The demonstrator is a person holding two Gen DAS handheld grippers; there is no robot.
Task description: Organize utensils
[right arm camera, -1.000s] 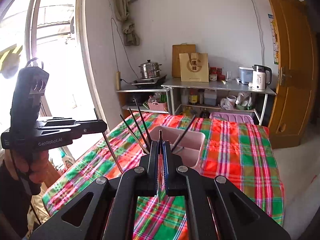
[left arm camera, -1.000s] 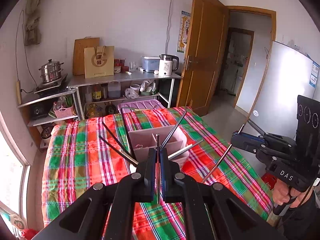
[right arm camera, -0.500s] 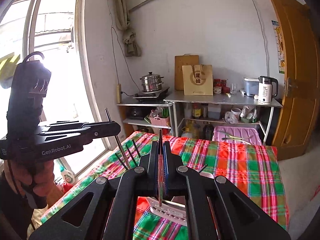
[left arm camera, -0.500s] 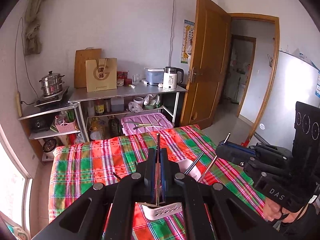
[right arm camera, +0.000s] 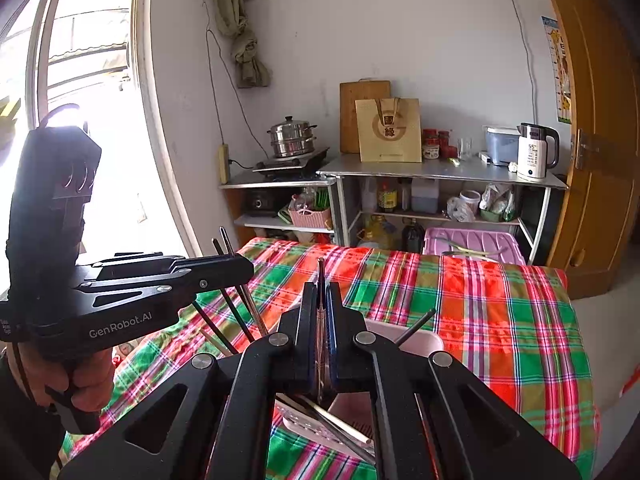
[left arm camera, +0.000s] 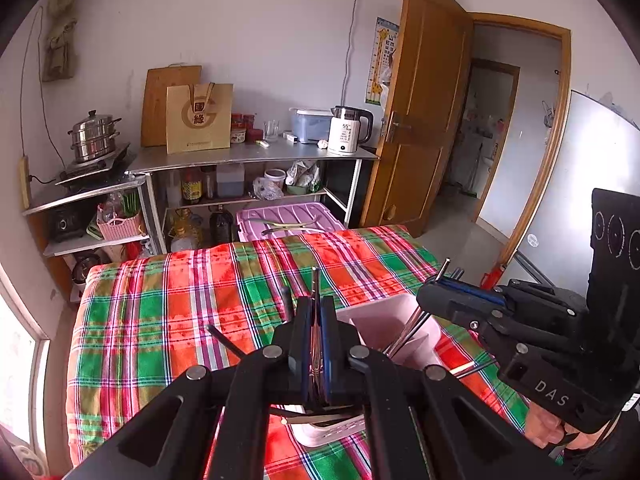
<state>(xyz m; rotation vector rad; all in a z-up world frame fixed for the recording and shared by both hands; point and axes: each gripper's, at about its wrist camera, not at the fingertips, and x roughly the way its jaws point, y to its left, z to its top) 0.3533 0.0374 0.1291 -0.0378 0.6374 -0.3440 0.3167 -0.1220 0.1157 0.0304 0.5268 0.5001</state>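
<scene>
White plastered walls (left arm camera: 260, 20) enclose a small room where a bright window (right arm camera: 80, 100) glows at nine o'clock, steel shelving (left arm camera: 248, 158) with a steamer pot (right arm camera: 292, 136) stands at twelve, and an open wooden door (left arm camera: 424, 112) leans at two.

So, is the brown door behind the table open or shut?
Open. The door stands swung away from its frame, and through the doorway a further room shows.
</scene>
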